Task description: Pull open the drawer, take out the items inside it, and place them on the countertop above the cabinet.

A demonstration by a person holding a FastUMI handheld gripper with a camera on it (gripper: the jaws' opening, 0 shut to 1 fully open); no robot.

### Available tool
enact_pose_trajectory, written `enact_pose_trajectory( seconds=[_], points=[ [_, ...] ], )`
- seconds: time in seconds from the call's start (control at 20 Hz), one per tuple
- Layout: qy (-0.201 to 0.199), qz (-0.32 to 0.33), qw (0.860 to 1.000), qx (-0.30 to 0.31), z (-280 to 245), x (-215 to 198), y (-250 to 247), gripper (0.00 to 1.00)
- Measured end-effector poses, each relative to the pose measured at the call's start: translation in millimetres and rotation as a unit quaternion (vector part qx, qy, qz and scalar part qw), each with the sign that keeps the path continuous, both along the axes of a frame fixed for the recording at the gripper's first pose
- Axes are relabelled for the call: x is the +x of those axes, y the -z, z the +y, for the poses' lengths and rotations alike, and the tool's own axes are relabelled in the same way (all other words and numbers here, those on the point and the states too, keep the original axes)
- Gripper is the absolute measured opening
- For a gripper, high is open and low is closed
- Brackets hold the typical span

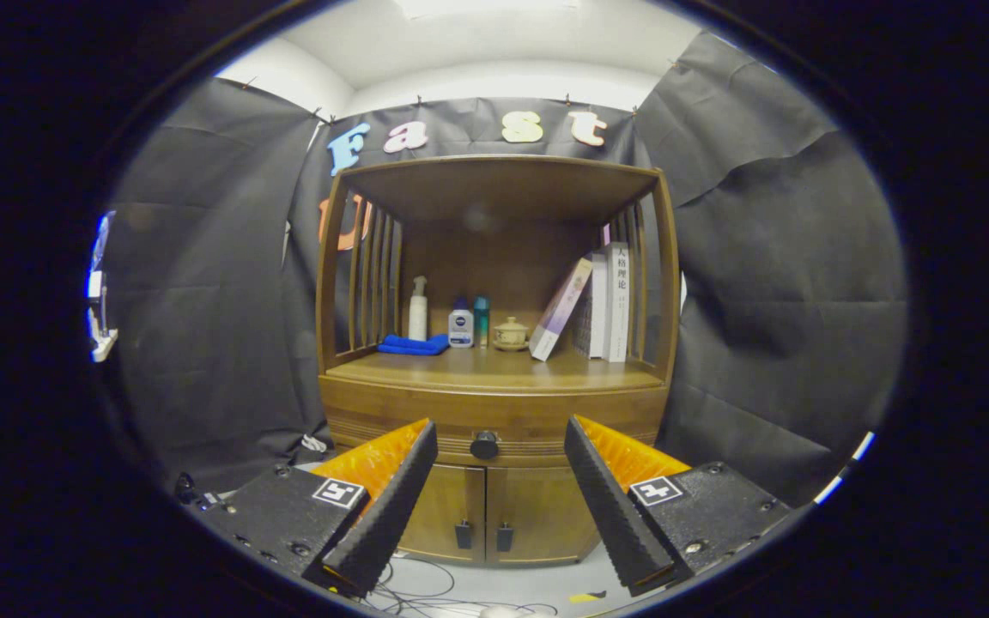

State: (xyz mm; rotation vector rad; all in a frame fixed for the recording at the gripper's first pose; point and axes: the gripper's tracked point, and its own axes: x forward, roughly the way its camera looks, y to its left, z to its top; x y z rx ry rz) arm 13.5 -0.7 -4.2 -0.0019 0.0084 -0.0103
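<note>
Gripper view: a wooden cabinet (494, 343) stands at centre frame against black cloth walls, with a pale ceiling showing at the top. Its open upper bay has slatted sides and a wooden roof. The countertop (494, 367) forms the floor of that bay, and it is already stocked. At left centre lies a folded blue cloth (413, 345), with a white spray bottle (418, 309) upright behind it. To the right stand a small white bottle with a dark cap (460, 325) and a teal bottle (482, 320), close together. A small lidded ceramic pot (510, 335) sits near the middle. Right of it one book leans (560, 309) against a row of upright books (610, 302). Below the countertop the drawer (494, 429) sits shut, its dark round knob (484, 445) at centre. Under it are two cabinet doors (494, 513) with small dark handles, both closed. Cables trail on the pale floor (460, 592) at bottom centre. The gripper (501, 446) sits low in the frame, level and facing the drawer front squarely. Its fingers are spread wide apart and hold nothing. The knob shows between the fingertips, beyond them, with no contact seen.
</note>
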Motion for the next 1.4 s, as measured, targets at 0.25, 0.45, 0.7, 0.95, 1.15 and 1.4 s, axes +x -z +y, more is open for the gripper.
enact_pose_trajectory(
  seconds=[0.25, 0.45, 0.7, 0.95, 1.15, 1.4],
  points=[
    [0.001, 0.018, 1.000, 0.006, 0, 35, 27, 0.98],
    [0.000, 0.023, 1.000, 0.004, -1, 79, 51, 0.98],
    [0.004, 0.039, 0.999, 0.001, -6, 121, 78, 0.98],
    [0.004, 0.058, 0.998, 0.012, -10, 148, 99, 0.98],
    [0.007, 0.071, 0.997, 0.019, -12, 161, 110, 0.98],
    [0.009, 0.079, 0.997, 0.022, -13, 173, 118, 0.93]
  ],
)
